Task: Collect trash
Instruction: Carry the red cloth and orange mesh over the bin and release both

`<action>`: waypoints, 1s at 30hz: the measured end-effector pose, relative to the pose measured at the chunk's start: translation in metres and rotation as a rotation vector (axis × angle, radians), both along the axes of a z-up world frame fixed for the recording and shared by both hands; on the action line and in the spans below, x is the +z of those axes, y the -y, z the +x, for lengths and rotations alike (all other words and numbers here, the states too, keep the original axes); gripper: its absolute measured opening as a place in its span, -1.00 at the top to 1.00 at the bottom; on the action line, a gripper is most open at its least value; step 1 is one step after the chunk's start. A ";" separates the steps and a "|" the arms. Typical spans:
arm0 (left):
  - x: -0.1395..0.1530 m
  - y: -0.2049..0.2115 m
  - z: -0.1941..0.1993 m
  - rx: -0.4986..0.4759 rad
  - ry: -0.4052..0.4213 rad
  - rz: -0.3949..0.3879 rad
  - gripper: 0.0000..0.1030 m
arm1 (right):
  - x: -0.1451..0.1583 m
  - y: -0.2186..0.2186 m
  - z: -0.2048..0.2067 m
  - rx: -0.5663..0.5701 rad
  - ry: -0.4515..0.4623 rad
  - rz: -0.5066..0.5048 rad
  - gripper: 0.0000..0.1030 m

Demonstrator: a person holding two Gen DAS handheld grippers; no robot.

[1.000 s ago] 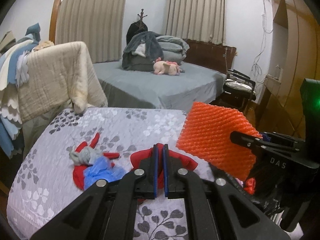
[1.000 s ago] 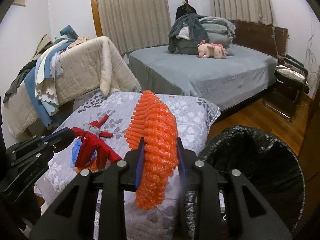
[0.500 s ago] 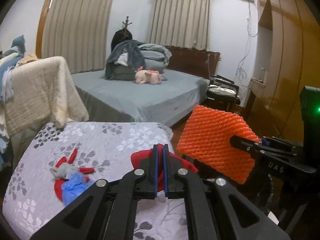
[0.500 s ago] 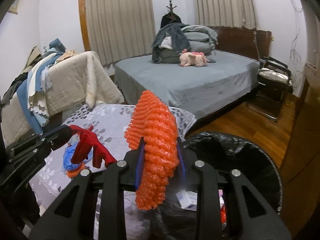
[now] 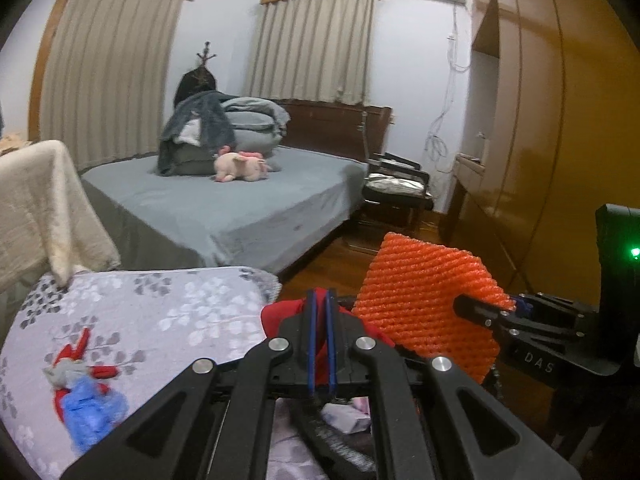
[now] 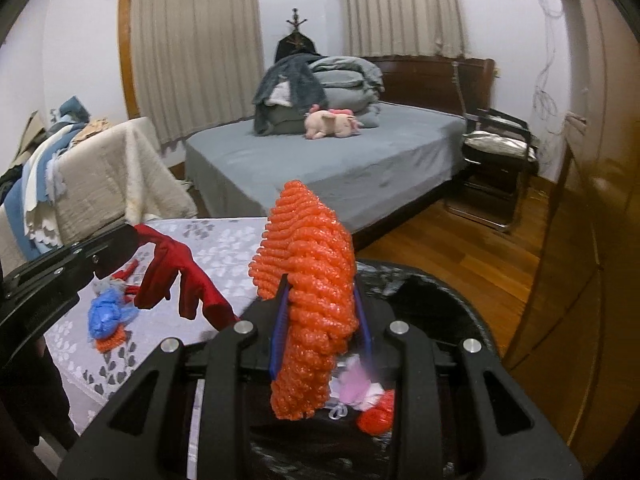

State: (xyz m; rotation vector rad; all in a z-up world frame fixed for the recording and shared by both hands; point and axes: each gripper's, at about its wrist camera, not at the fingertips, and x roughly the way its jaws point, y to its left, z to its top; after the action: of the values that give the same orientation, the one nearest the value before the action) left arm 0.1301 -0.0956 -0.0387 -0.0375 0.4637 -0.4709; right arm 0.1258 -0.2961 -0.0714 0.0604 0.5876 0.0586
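Foam netting (image 6: 312,292), orange, is pinched by right gripper (image 6: 320,320) over the black bin bag (image 6: 440,300); prob. light, springy, best held mid-body. Red glove (image 6: 176,272), limp, is clamped in left gripper (image 5: 320,344), beside bag.

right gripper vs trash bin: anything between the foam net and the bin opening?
Nothing solid. In the right wrist view the orange foam net, clamped in the right gripper, hangs over the black trash bin; beneath it lies only trash already inside.
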 end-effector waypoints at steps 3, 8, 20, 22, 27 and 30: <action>-0.002 0.015 0.001 -0.028 -0.003 0.004 0.92 | -0.004 0.020 -0.006 -0.048 -0.004 0.002 0.46; -0.014 0.042 0.007 -0.071 -0.029 0.015 0.92 | -0.012 0.040 -0.010 -0.093 -0.015 0.002 0.46; -0.041 0.080 0.028 -0.128 -0.078 0.073 0.92 | -0.051 0.066 -0.003 -0.158 -0.084 0.008 0.46; -0.046 0.084 0.032 -0.133 -0.089 0.080 0.92 | -0.058 0.069 -0.001 -0.165 -0.096 0.009 0.45; -0.056 0.091 0.037 -0.145 -0.105 0.097 0.92 | -0.066 0.073 0.005 -0.176 -0.114 0.007 0.43; -0.061 0.095 0.039 -0.159 -0.120 0.107 0.89 | -0.069 0.075 0.006 -0.182 -0.123 -0.003 0.32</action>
State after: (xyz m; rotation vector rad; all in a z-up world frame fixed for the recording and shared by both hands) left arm 0.1691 -0.1901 -0.0996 0.0750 0.6123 -0.6013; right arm 0.1318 -0.3711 -0.1409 0.1147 0.7024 -0.1233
